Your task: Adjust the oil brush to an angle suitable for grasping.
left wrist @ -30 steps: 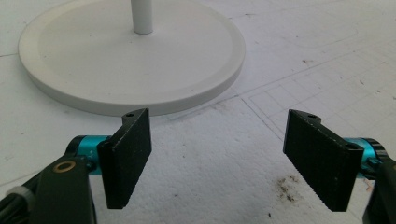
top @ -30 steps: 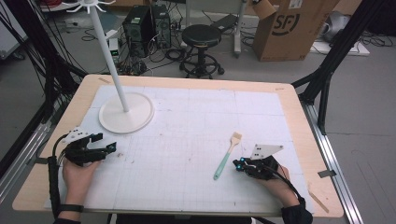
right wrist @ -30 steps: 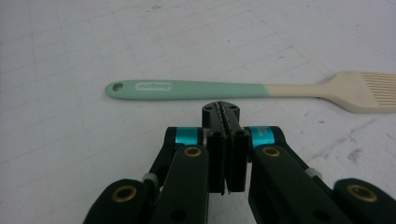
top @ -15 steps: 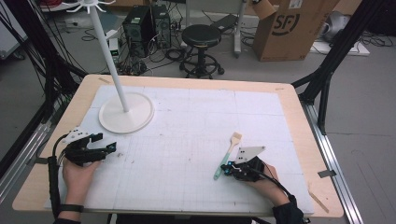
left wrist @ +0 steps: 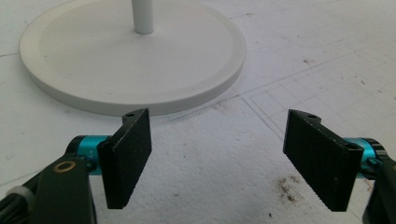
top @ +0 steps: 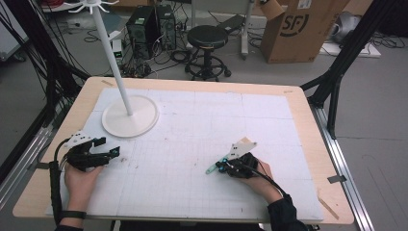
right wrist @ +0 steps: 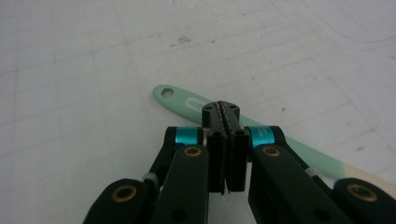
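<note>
**Closed jaws over a spatula handle: a grasp at risk**

The right gripper [top: 222, 165] hovers directly over the mint-green spatula [right wrist: 187, 101], which lies flat on the white mat of the table [top: 298, 103], well apart from the white stand base [top: 130, 116] and to its right. In the right gripper view its jaws are pressed together with nothing between them, and the handle runs crosswise beneath their tips, its hanging hole poking out beyond them. The left gripper [top: 111, 153] rests just in front of the stand base, jaws spread wide and empty, as the left gripper view confirms.

The likely trouble is the closed state itself. If the right gripper descends without opening, the tips would strike the handle and push or spin it across the mat instead of pinching it. The handle is thin and lies flat, so even opened jaws may scrape the mat and slide over the top. A grip taken near the hole end would leave the blade end heavy and prone to drooping.
</note>
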A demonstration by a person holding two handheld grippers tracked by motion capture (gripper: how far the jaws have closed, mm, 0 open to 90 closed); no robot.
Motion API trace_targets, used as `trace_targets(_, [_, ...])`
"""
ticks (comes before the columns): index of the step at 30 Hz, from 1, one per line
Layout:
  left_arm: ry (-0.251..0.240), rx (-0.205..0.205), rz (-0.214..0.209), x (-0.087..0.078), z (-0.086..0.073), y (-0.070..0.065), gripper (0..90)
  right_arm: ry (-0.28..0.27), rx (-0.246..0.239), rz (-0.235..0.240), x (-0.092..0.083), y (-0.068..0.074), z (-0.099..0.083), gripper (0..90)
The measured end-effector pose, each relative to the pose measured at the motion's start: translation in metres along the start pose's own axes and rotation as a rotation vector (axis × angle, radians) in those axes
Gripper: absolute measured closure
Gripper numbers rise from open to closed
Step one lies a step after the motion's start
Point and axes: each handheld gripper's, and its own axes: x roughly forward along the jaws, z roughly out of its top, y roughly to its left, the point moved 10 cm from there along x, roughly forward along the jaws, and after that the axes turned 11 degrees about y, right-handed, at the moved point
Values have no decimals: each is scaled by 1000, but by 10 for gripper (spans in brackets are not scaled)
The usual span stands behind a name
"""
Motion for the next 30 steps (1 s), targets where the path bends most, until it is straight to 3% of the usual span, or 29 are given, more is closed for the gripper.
trace_targets(13, [3, 3, 1, 0, 0, 0, 243, 9, -2, -26, 13, -10, 17, 899])
trace_targets(30, [3, 5, 4, 0, 0, -1, 244, 7, 64, -59, 24, -27, 31, 898])
